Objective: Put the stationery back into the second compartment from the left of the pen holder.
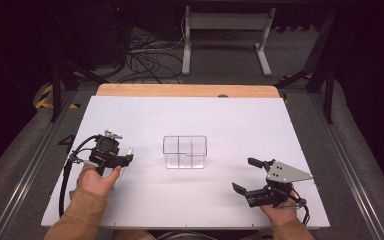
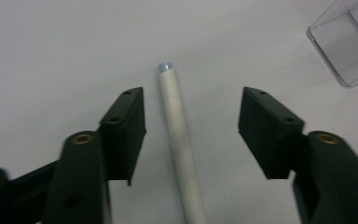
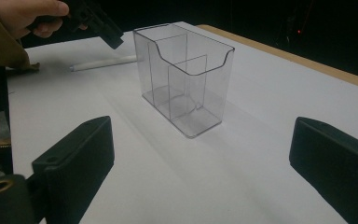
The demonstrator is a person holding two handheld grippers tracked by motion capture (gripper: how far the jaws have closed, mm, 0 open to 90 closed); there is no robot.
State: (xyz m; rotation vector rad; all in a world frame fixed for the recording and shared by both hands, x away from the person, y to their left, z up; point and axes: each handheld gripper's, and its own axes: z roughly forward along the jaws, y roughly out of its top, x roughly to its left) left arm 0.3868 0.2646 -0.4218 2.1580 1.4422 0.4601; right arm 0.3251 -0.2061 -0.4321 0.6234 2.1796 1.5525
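Note:
A white pen [image 2: 179,140] lies flat on the white table, between the jaws of my left gripper [image 2: 193,99]. Those jaws stand wide apart on either side of the pen and touch nothing. In the high view the left gripper [image 1: 125,160] hovers over the pen [image 1: 129,151] at the table's left. A clear plastic organiser [image 1: 185,151] with dividers stands upright and empty in the middle. My right gripper [image 1: 242,173] is at the front right, open and empty. It faces the organiser [image 3: 186,79], with the pen [image 3: 105,62] beyond it.
The white table sheet [image 1: 230,120] covers a wooden top whose far edge [image 1: 187,90] shows. A corner of the organiser [image 2: 349,46] lies to the upper right of the left gripper. Cables and a desk frame [image 1: 225,35] are on the floor behind.

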